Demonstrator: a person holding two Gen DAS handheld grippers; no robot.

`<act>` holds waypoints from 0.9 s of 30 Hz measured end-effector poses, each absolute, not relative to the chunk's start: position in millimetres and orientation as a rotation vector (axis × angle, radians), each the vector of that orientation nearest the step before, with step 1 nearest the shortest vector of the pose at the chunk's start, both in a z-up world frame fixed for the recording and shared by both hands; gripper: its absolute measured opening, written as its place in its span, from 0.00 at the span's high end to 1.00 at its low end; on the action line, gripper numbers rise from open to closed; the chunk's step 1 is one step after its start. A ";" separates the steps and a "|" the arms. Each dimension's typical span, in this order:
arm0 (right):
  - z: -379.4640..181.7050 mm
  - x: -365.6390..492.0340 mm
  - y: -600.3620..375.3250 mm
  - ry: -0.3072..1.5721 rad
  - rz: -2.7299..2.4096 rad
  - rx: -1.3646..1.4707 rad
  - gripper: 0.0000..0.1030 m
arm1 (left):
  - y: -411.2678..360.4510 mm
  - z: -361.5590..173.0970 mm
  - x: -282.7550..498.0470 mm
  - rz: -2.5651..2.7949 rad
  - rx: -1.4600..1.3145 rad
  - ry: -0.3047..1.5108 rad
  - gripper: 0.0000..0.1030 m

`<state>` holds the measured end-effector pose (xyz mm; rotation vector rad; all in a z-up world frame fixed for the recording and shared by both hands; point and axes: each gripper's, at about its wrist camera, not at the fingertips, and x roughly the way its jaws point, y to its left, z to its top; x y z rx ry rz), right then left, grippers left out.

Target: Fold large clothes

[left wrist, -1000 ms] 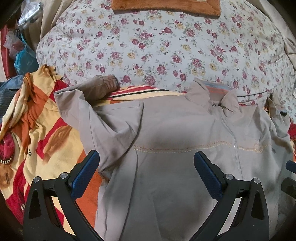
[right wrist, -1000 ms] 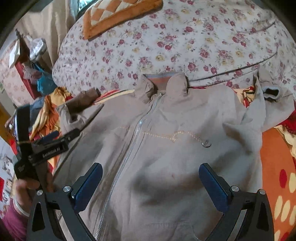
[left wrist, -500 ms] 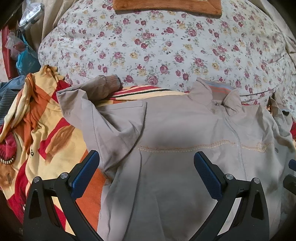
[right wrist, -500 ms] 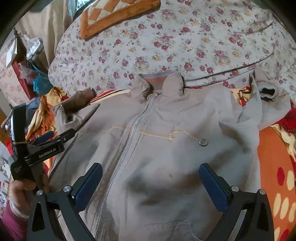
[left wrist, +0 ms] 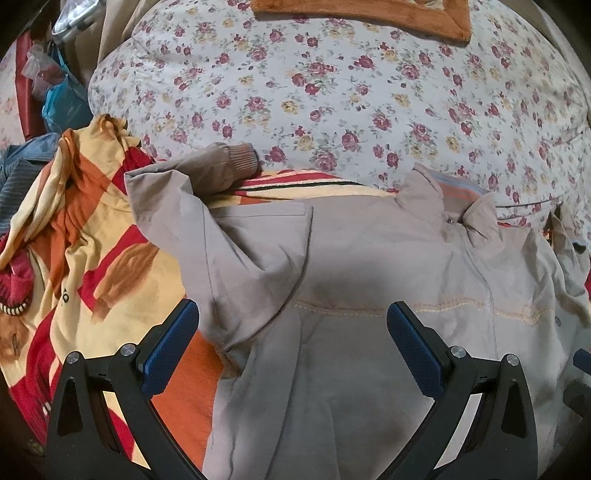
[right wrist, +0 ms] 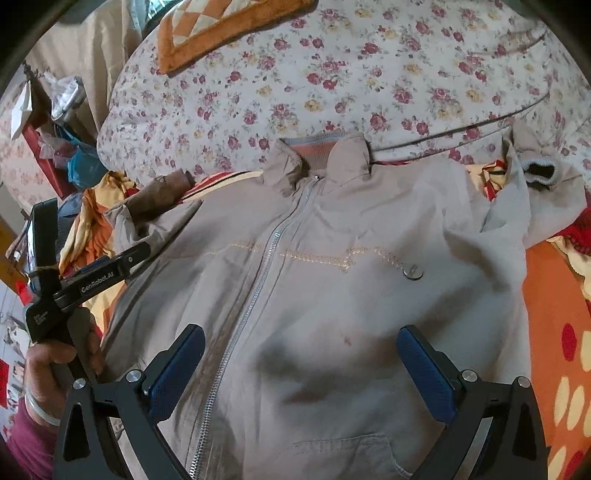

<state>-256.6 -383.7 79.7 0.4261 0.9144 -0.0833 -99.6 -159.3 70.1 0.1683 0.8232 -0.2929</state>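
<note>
A beige zip-up jacket (right wrist: 332,295) lies front up on a bed, collar (right wrist: 317,162) towards the floral quilt. It also shows in the left wrist view (left wrist: 369,280). Its left sleeve (left wrist: 207,192) is bent back, with a brown ribbed cuff (left wrist: 240,158). Its right sleeve (right wrist: 532,199) is bunched at the far right with a dark cuff. My left gripper (left wrist: 291,343) is open and empty above the jacket's left chest. My right gripper (right wrist: 301,365) is open and empty above the lower front, right of the zipper (right wrist: 258,280). The left gripper also shows in the right wrist view (right wrist: 92,277).
A floral quilt (left wrist: 332,92) lies beyond the collar, with an orange cushion (left wrist: 362,11) on it. A red, orange and yellow sheet (left wrist: 92,258) lies under the jacket. Bags and clutter (left wrist: 59,99) stand at the far left.
Both views have shifted slightly; the jacket sits a little further right in the left wrist view. Both grippers stay open and the jacket has not moved.
</note>
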 end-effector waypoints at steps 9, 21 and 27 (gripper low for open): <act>77.0 -254.9 -383.6 0.936 -0.078 0.425 0.00 | -159.7 69.2 -94.4 -0.287 0.158 0.822 0.01; 68.0 -252.6 -386.2 0.951 -0.064 0.451 0.00 | -92.4 63.7 -5.7 -0.036 0.069 0.868 0.01; 68.2 -251.6 -387.1 0.950 -0.057 0.467 0.00 | -52.7 42.5 -0.5 0.104 0.068 0.956 0.01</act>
